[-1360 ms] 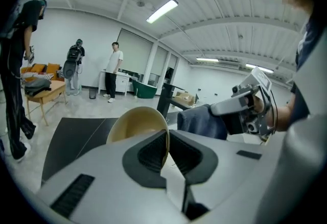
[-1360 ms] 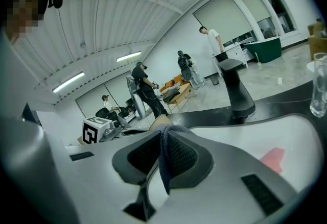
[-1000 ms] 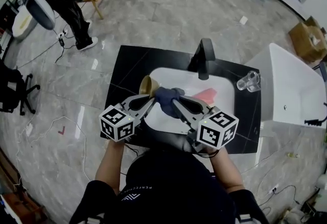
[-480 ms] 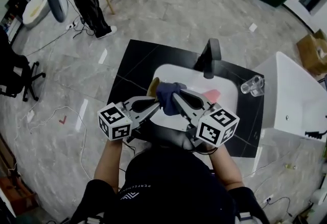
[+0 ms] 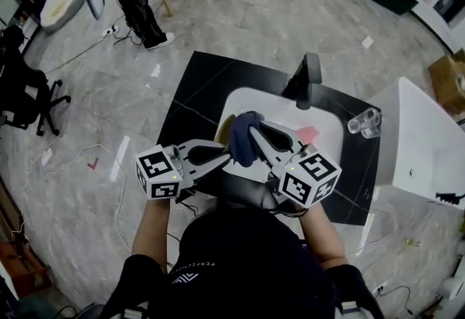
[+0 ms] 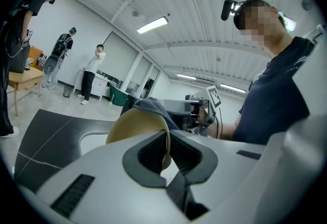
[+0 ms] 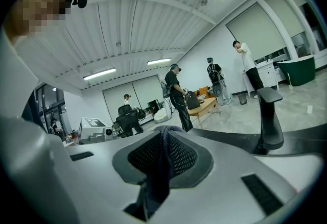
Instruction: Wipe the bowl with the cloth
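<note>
Two thin grips: L gripper (image 6: 166,152) jaws pinched nearly shut on bowl (image 6: 134,127) rim only; R gripper (image 7: 163,159) clamped on cloth (image 5: 243,139) fold. Bowl above sink (image 5: 276,110), cloth against it. Hard wipe could lever rim out, so bowl drops.

The bowl (image 5: 226,128) sits left of the cloth (image 5: 244,137), both over the sink (image 5: 285,112), faucet (image 5: 308,79) behind.

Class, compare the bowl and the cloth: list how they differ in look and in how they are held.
The bowl is tan and rigid; the cloth is dark blue and bunched. The left gripper pinches the bowl's rim; the right gripper clamps the cloth. Both are held, touching, above the sink.
</note>
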